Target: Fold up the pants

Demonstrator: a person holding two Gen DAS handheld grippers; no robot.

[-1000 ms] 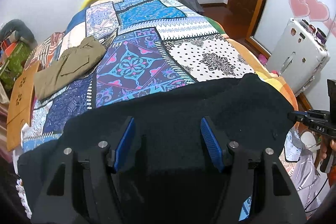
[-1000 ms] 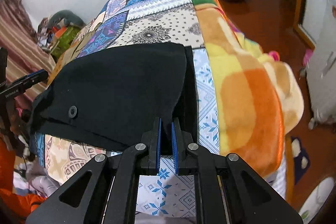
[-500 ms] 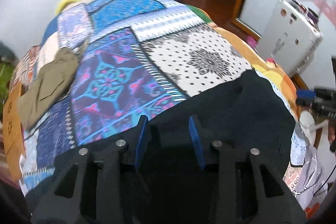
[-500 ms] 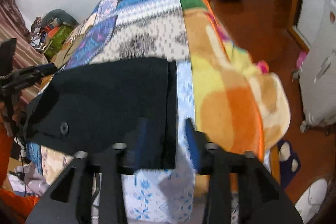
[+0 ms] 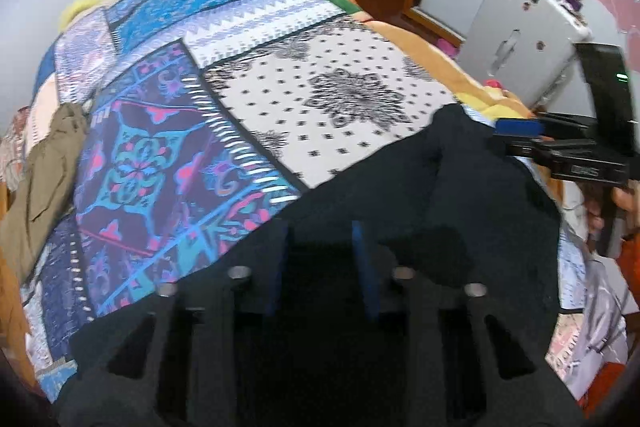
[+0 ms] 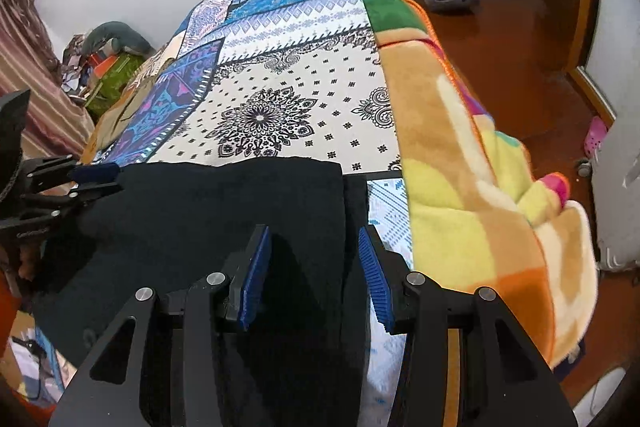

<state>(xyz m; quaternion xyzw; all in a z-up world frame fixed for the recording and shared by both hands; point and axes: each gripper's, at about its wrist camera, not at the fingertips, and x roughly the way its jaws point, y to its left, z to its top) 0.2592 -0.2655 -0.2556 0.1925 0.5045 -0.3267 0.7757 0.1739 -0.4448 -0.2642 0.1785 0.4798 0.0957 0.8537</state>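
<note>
Bed (image 6: 280, 75) with patchwork cover carries work: flat and roomy.
Black pants (image 6: 208, 219) spread across near edge of bed, right side edge just short of orange blanket (image 6: 460, 187).
Olive garment (image 5: 44, 171) at far left edge, apart from the pants.
Left gripper (image 5: 320, 259) over pants, jaws just been narrowing, cloth between; grip unclear.
Right gripper (image 6: 316, 275) part open, straddling pants' side edge, nothing pinched; likely lining up next fold.
</note>
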